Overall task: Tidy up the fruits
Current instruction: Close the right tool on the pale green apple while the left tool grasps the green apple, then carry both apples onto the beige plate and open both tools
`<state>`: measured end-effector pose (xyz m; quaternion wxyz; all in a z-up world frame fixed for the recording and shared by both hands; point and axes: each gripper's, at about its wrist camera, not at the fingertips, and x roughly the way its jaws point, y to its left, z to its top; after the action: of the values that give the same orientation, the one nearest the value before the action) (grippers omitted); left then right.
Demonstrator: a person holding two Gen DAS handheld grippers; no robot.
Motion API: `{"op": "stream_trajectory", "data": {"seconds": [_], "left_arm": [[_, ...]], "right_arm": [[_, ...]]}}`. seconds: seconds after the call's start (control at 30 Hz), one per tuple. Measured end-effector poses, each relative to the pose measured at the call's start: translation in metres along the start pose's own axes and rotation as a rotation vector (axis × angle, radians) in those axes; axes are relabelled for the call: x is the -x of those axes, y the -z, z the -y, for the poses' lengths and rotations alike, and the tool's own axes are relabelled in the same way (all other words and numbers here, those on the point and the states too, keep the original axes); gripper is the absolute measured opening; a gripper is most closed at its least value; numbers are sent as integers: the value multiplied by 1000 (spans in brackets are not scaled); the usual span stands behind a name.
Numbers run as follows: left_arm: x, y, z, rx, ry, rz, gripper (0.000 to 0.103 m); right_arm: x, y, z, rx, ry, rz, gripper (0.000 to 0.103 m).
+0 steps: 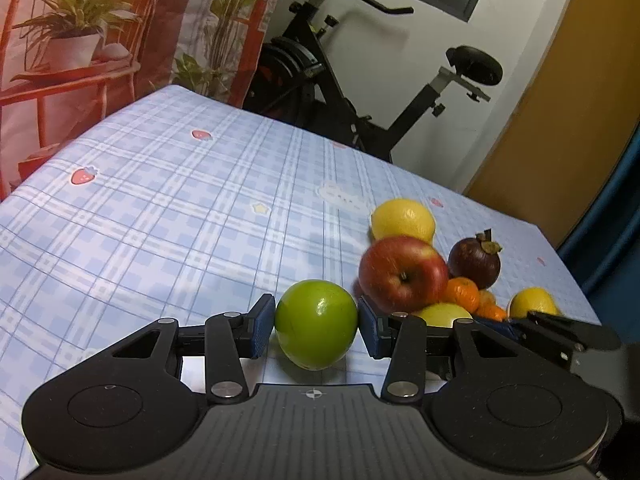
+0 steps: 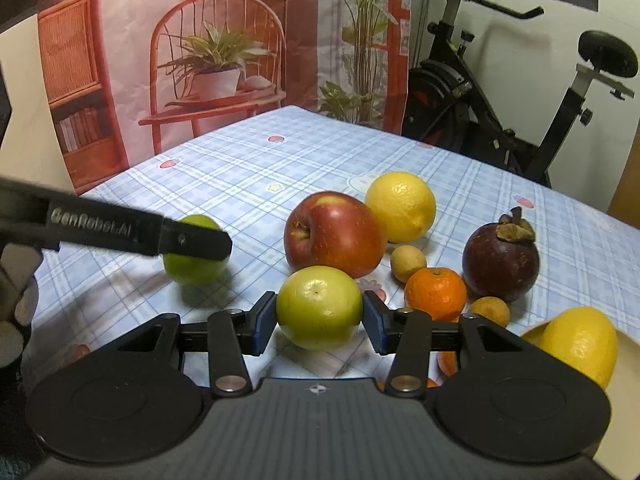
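Note:
My left gripper (image 1: 316, 316) is shut on a green apple (image 1: 316, 326) that rests on the blue checked tablecloth (image 1: 180, 200); both blue pads press its sides. From the right wrist view, that same apple (image 2: 192, 268) sits at the left behind a black left finger (image 2: 192, 242). My right gripper (image 2: 319, 312) is shut on a yellow-green apple (image 2: 320, 308), also down on the cloth. Just beyond it lie a red apple (image 2: 334, 234), a lemon (image 2: 400, 206), a mangosteen (image 2: 500, 260), a mandarin (image 2: 436, 292) and two small tan and orange fruits.
A second lemon (image 2: 576, 344) lies in a pale dish (image 2: 626, 380) at the right edge. An exercise bike (image 1: 360, 92) stands behind the table's far edge. A printed backdrop (image 2: 220, 40) hangs at the back left. The left half of the cloth holds no fruit.

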<state>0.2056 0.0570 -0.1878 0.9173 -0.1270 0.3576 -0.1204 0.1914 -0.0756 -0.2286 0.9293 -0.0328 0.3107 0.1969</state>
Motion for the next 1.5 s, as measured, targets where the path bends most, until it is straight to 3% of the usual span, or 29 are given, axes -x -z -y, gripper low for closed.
{"op": "stream_trajectory", "data": {"seconds": [0.47, 0.7, 0.83, 0.93, 1.1, 1.2, 1.5], "left_arm": [[14, -1, 47, -140, 14, 12, 48], [20, -18, 92, -250, 41, 30, 48], [13, -23, 126, -315, 84, 21, 48], [4, -21, 154, -378, 128, 7, 48], [-24, -15, 198, -432, 222, -53, 48], [-46, -12, 220, -455, 236, -91, 48], [-91, -8, 259, -507, 252, -145, 48]], "right_arm": [[44, 14, 17, -86, 19, 84, 48], [82, 15, 42, -165, 43, 202, 48], [103, 23, 70, -239, 82, 259, 48], [117, 34, 93, -265, 158, 284, 48], [122, 55, 124, -272, 310, 267, 48], [119, 61, 132, -248, 371, 244, 48], [107, 73, 138, -229, 377, 161, 48]]}}
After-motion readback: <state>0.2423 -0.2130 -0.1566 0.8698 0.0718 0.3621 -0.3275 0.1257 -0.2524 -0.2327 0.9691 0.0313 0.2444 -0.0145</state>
